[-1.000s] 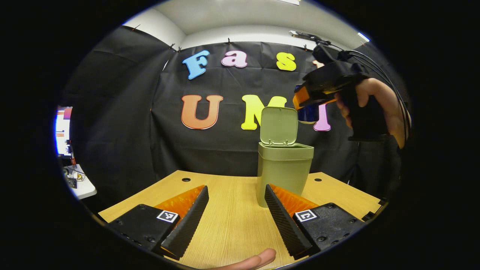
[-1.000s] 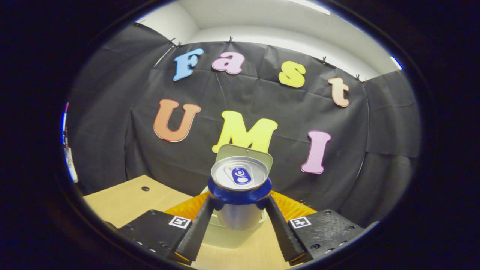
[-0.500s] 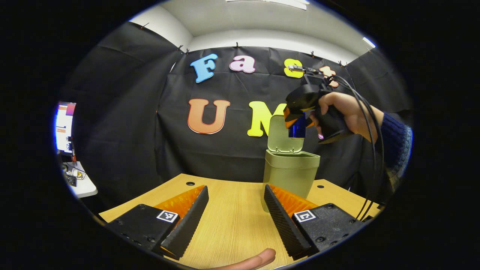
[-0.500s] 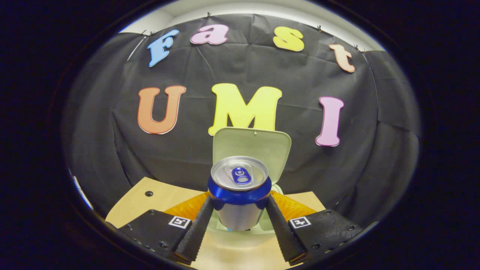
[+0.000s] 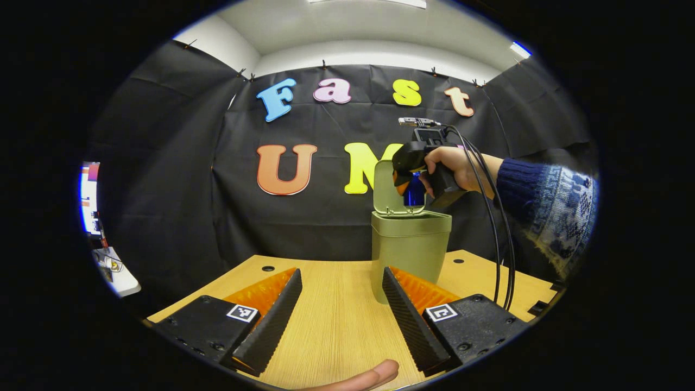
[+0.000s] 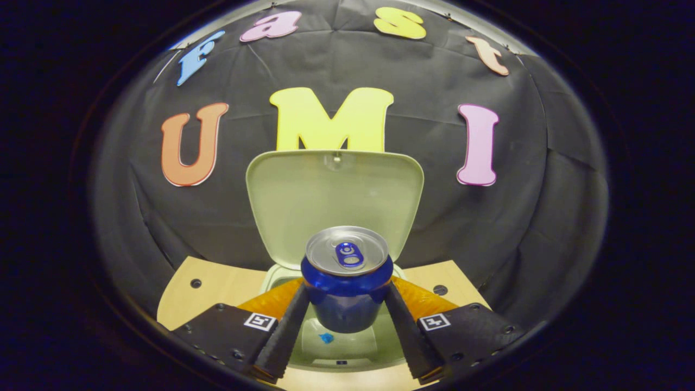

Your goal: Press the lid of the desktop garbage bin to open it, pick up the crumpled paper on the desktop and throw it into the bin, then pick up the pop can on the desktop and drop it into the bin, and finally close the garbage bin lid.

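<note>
The olive green bin (image 5: 410, 252) stands on the wooden table (image 5: 336, 320) with its lid (image 5: 386, 187) upright and open. My right gripper (image 6: 345, 320) is shut on the blue pop can (image 6: 346, 277), held upright over the bin's open mouth (image 6: 336, 339), in front of the raised lid (image 6: 334, 195). In the left gripper view the right gripper (image 5: 411, 179) and the blue can (image 5: 414, 193) hang just above the bin's rim. My left gripper (image 5: 339, 312) is open, low over the table in front of the bin, with nothing between its fingers. The crumpled paper is hidden.
A hand and a patterned blue sleeve (image 5: 548, 195) reach in from the right, with black cables (image 5: 502, 244) hanging down beside the bin. A fingertip (image 5: 374, 374) shows at the bottom edge. A small side table (image 5: 111, 266) with a screen (image 5: 87, 195) stands at far left.
The right gripper has carried the can forward and down to just over the bin's open mouth. The left gripper has stayed open and nearly still.
</note>
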